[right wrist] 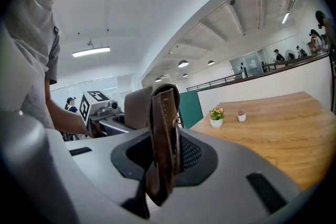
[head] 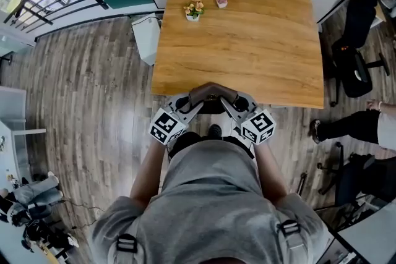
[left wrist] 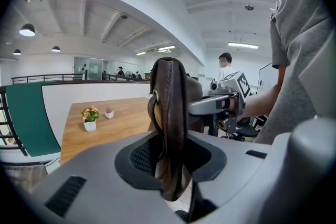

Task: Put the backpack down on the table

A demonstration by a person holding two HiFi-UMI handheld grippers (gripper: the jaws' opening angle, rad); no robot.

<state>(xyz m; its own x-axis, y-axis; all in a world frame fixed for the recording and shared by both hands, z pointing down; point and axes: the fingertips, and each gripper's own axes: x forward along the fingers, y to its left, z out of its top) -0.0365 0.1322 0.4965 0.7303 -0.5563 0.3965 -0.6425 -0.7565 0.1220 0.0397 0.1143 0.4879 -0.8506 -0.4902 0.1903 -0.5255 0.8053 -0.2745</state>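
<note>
Head view: you stand at the near edge of the wooden table (head: 247,40), both tongs brought together in front of your chest. The left gripper (head: 199,100) and the right gripper (head: 226,100) meet on the backpack (head: 213,91), each from its own side. Only the bag's brown leather top strap shows clearly, and it lies over the table's near edge. The body of the bag is mostly hidden beneath the tongs, so it may or may not rest on the wood.

Left gripper view: your jaws are clamped on the upright strap (left wrist: 170,113).

Right gripper view: these jaws likewise pinch the strap (right wrist: 163,139).

Far end of the table: a small flower pot (head: 193,10) beside a smaller pink pot (head: 221,2), well apart from the bag.
</note>
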